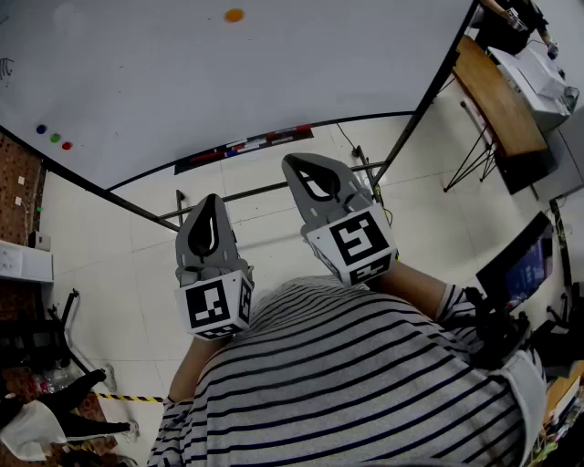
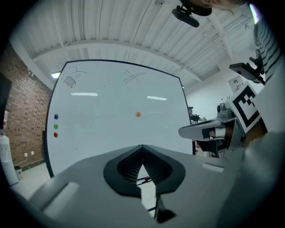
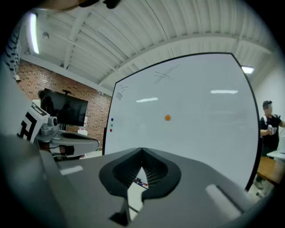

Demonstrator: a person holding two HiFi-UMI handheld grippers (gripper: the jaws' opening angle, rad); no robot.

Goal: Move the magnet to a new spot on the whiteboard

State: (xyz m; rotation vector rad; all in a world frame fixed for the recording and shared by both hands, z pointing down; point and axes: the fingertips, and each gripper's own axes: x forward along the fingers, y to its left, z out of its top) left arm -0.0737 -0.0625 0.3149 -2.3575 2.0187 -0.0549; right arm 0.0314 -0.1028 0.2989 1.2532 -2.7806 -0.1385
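Note:
A small orange magnet (image 1: pixel 234 15) sticks high on the whiteboard (image 1: pixel 182 82), well ahead of both grippers. It also shows mid-board in the left gripper view (image 2: pixel 138 114) and the right gripper view (image 3: pixel 167 117). My left gripper (image 1: pixel 212 198) and right gripper (image 1: pixel 291 161) are held close to my striped shirt, pointing at the board from a distance. Both are shut with nothing between their fingers, the tips meeting in each gripper view (image 2: pixel 142 146) (image 3: pixel 142 149). Blue (image 1: pixel 41 129), green (image 1: pixel 55 139) and red (image 1: pixel 67 145) magnets sit in a row at the board's left edge.
Markers lie in the board's tray (image 1: pixel 246 144), above the stand's floor bars (image 1: pixel 274 190). A wooden desk (image 1: pixel 497 96) and a dark monitor (image 1: pixel 520 269) are to the right. A person (image 3: pixel 268 124) stands beyond the board's right edge. A brick wall (image 2: pixel 22 120) is to the left.

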